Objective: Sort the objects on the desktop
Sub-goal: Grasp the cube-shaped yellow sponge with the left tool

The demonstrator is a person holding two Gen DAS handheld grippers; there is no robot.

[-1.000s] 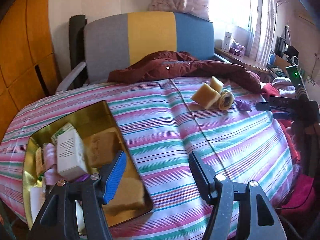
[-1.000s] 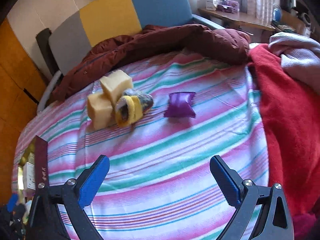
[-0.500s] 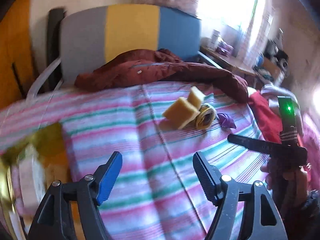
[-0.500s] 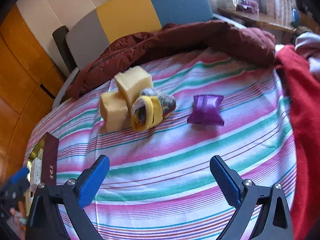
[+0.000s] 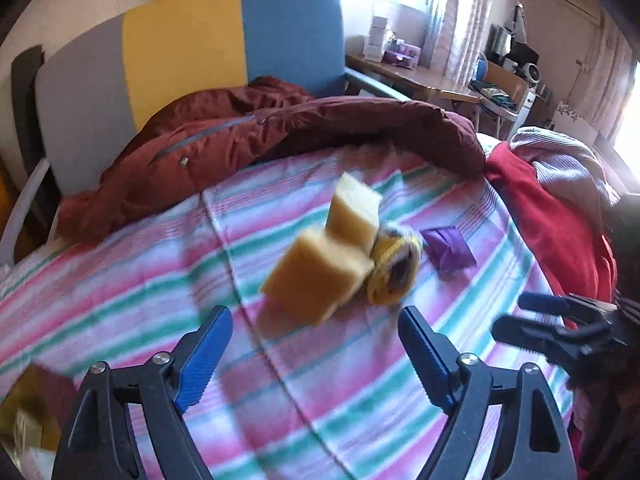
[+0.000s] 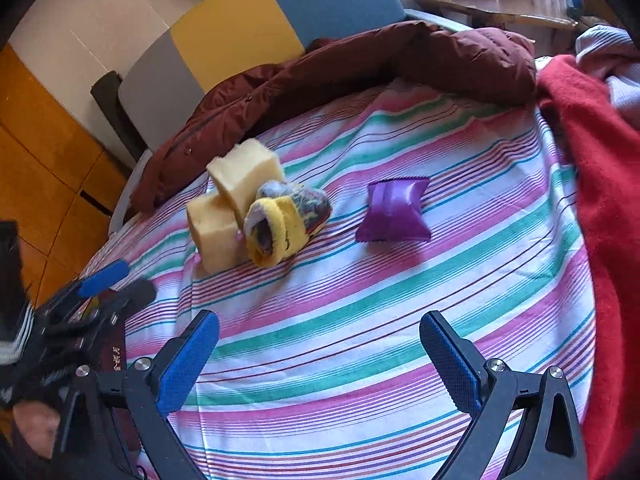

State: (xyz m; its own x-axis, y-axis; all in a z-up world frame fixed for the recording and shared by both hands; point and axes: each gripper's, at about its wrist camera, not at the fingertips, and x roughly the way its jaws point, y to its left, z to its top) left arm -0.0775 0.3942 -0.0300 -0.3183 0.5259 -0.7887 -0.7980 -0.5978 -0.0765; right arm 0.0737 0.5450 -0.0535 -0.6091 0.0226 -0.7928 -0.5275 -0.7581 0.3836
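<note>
Two yellow sponge blocks [image 5: 320, 280] [image 6: 224, 216], a rolled yellow sock [image 5: 394, 274] [image 6: 286, 222] and a purple packet [image 5: 450, 252] [image 6: 394, 210] lie together on the striped cloth [image 5: 280, 380] [image 6: 360, 320]. My left gripper [image 5: 314, 356] is open and empty, just short of the near sponge block. My right gripper [image 6: 320, 356] is open and empty, hovering in front of the sock and packet. Each gripper shows at the edge of the other's view: the left gripper in the right wrist view [image 6: 104, 284], the right gripper in the left wrist view [image 5: 540, 316].
A maroon jacket [image 5: 280, 132] [image 6: 360, 68] lies along the far edge. Red and lilac clothes [image 5: 552, 208] [image 6: 592, 140] are piled on the right. A grey, yellow and blue chair back [image 5: 180, 52] stands behind. The gold tin's corner [image 5: 24, 420] shows at lower left.
My left gripper has swung right from the gold tin toward the sponge blocks, which now fill more of its view. My right gripper has edged closer to the objects. Both stay open.
</note>
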